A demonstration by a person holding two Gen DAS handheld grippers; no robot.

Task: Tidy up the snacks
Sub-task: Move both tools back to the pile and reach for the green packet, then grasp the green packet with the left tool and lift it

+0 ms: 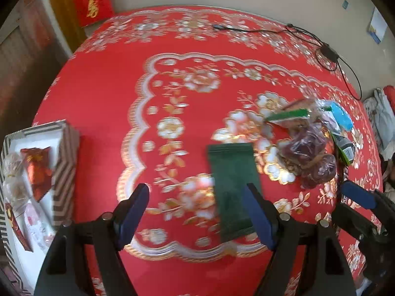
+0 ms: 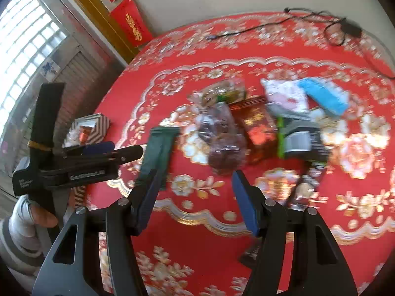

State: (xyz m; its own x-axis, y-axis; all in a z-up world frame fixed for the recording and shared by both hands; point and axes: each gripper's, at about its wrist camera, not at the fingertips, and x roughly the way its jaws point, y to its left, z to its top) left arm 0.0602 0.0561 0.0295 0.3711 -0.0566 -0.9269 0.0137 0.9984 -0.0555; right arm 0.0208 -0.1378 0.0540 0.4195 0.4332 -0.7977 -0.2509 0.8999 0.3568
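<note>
Snacks in shiny wrappers (image 1: 311, 145) sit right of centre; a dark green flat packet (image 1: 232, 192) lies near the spread-wide left gripper (image 1: 197, 212). The right gripper (image 2: 195, 197) is spread too.

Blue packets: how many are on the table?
1: the blue packet lies at the far right of the snack pile, also visible from the left wrist. Others may be hidden underneath.

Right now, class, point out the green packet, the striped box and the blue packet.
green packet (image 1: 232, 185), left wrist view, middle of its flat face
striped box (image 1: 65, 170), left wrist view, its striped right wall
blue packet (image 2: 323, 96), right wrist view, middle of its top face
</note>
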